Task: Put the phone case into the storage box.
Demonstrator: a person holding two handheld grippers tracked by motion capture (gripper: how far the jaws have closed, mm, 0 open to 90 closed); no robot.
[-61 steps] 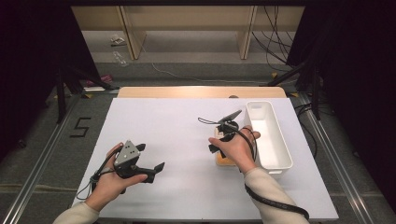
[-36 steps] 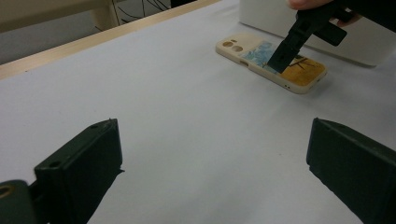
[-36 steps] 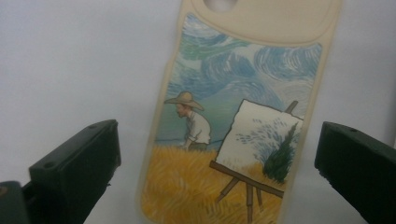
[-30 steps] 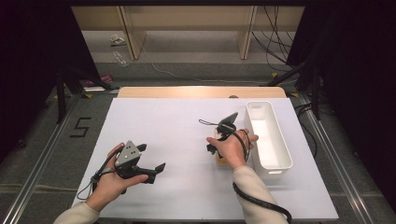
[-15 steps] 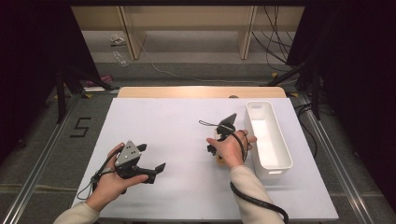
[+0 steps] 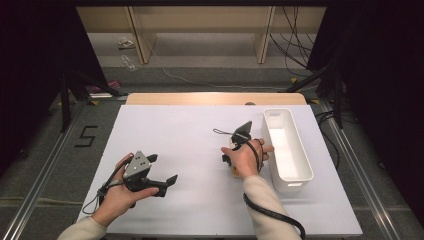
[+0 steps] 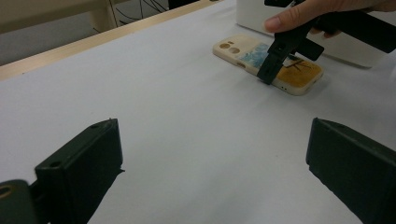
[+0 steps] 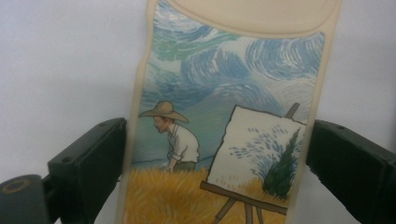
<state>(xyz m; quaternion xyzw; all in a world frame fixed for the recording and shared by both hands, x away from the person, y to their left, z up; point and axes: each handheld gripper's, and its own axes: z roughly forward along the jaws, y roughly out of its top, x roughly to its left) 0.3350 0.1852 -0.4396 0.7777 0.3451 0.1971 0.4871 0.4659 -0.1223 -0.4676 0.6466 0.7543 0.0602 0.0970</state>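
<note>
Black right gripper (image 6: 239, 145): is being held straight down over the phone case (image 8: 229, 116), jaws spread, one at each long edge, with nothing pinched yet.
Change: the right gripper is being seen lower and closer over the case than two seconds ago; the grasp is judged to be imminent.
Left gripper (image 6: 162, 172): is being kept idle near the table's left front, jaws wide apart, holding nothing.
Phone case (image 7: 267, 63): is lying flat on the white table (image 6: 175, 130), painted side up, just beside the bin.
White bin (image 6: 287, 145): is standing at the right, holding nothing visible.
</note>
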